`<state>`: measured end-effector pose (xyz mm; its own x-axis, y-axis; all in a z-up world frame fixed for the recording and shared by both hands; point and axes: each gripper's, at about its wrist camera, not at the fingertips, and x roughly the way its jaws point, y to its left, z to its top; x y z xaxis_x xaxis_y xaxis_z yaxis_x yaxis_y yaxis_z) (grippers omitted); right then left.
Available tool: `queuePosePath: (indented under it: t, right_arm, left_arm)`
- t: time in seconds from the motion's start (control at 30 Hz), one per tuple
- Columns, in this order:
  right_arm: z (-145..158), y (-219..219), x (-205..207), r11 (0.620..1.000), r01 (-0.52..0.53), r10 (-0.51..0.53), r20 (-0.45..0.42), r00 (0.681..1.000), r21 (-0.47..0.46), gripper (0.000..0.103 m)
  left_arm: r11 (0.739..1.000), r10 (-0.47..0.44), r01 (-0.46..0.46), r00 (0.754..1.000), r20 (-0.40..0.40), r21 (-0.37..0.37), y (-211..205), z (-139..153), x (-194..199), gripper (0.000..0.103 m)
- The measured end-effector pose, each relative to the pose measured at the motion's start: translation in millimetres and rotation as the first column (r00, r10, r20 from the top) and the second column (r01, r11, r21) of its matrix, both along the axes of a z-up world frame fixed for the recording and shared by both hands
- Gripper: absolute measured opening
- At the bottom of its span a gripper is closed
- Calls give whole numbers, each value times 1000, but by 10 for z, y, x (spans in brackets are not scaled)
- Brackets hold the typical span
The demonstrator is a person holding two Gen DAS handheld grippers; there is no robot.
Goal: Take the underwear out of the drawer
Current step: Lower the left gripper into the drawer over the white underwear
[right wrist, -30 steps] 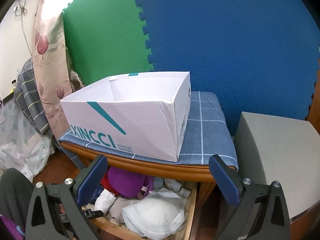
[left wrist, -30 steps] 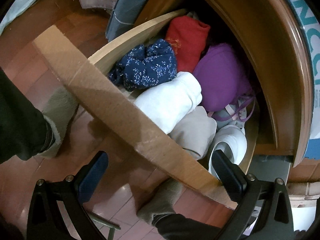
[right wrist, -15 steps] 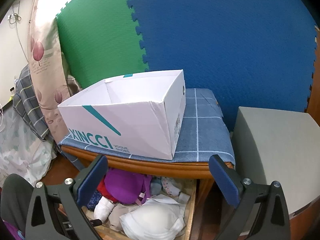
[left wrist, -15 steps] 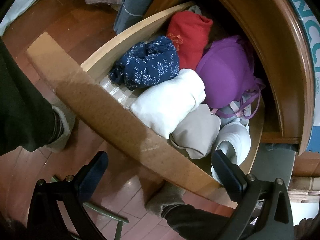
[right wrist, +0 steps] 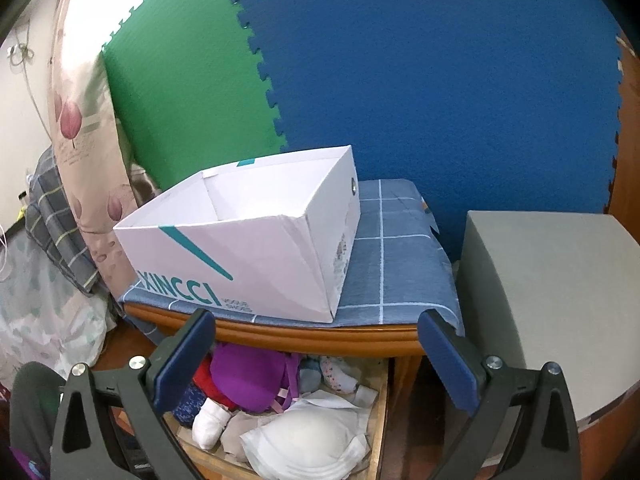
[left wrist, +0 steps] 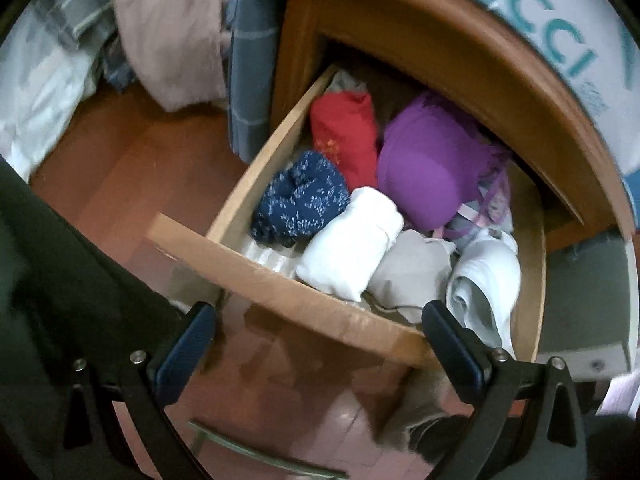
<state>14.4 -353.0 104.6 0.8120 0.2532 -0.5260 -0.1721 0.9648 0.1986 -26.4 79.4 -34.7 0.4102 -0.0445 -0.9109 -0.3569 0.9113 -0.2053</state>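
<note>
The wooden drawer [left wrist: 288, 288] stands pulled out of the nightstand and is packed with underwear: a navy floral roll [left wrist: 300, 200], a red roll [left wrist: 344, 136], a purple bra [left wrist: 428, 176], a white roll [left wrist: 352, 248], a beige piece [left wrist: 412, 276] and a white bra [left wrist: 488, 280]. My left gripper [left wrist: 316, 344] hovers open above the drawer's front board, holding nothing. My right gripper [right wrist: 316, 356] is open and empty, in front of the nightstand top, with the drawer [right wrist: 378, 420], purple bra [right wrist: 248, 376] and white bra [right wrist: 312, 444] below it.
An open white XINCCI shoe box [right wrist: 248, 256] sits on the blue checked cloth [right wrist: 392, 272] atop the nightstand. A grey box [right wrist: 548, 300] stands to the right. Bedding [left wrist: 44, 80] and hanging fabric [left wrist: 168, 32] lie left of the drawer. Dark clothing of a person [left wrist: 48, 300] fills the left edge.
The left gripper has drawn back and up, so the whole drawer shows farther off. The right view has shifted slightly; the box sits a little more to the right. Both grippers stay open.
</note>
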Motion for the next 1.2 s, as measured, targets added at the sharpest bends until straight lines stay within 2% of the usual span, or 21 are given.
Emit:
queuePosePath:
  t: [0.1,0.27,0.37,0.43,0.47,0.57,0.63,0.73,0.83,0.93,1.03,1.13,1.17,1.2]
  right_arm:
    - [11,-68,-12,1000,12,-12,1,1000,15,103]
    - [65,-163,-67,999,30,-30,20,999,27,103]
    - [67,-213,-90,999,38,-39,21,999,29,103]
    - [56,-260,-101,998,43,-44,17,999,36,103]
    - [47,-294,-101,998,48,-48,13,999,44,103]
    - [17,-378,-93,996,63,-64,4,998,61,103]
    - [-9,-432,-73,995,69,-68,-14,998,79,103]
    - [-51,-519,-50,990,81,-77,-33,996,116,103]
    - [-75,-564,-24,987,80,-75,-46,996,136,103]
    - [-83,-578,-15,987,84,-77,-52,996,140,103]
    - [-89,-552,-11,989,77,-70,-53,996,128,103]
    - [-93,-540,-4,990,70,-64,-57,996,121,103]
    - [-95,-541,-1,990,71,-64,-58,996,123,103]
    - [-96,-543,0,990,72,-65,-58,996,124,103]
  left_arm:
    - [996,-89,88,996,4,28,-52,154,-23,102]
    - [960,-258,257,966,5,-112,-208,337,163,102]
    - [911,-381,366,923,-47,-187,-458,278,458,102]
    - [875,-468,438,874,-129,-205,-682,119,695,102]
    - [865,-490,456,857,-159,-207,-773,35,800,102]
    - [863,-495,451,845,-204,-228,-932,-155,1005,102]
    - [863,-486,420,841,-238,-279,-992,-324,1131,102]
    - [887,-449,380,842,-299,-263,-1017,-530,1247,102]
    - [883,-447,353,831,-331,-308,-1092,-694,1285,102]
    - [881,-454,349,814,-362,-321,-1244,-827,1298,102]
    - [857,-502,394,785,-363,-333,-1474,-877,1302,102]
    - [811,-580,490,747,-325,-320,-1736,-864,1266,101]
    - [806,-587,502,746,-315,-314,-1810,-858,1246,95]
    - [806,-589,513,744,-316,-294,-1864,-861,1218,75]
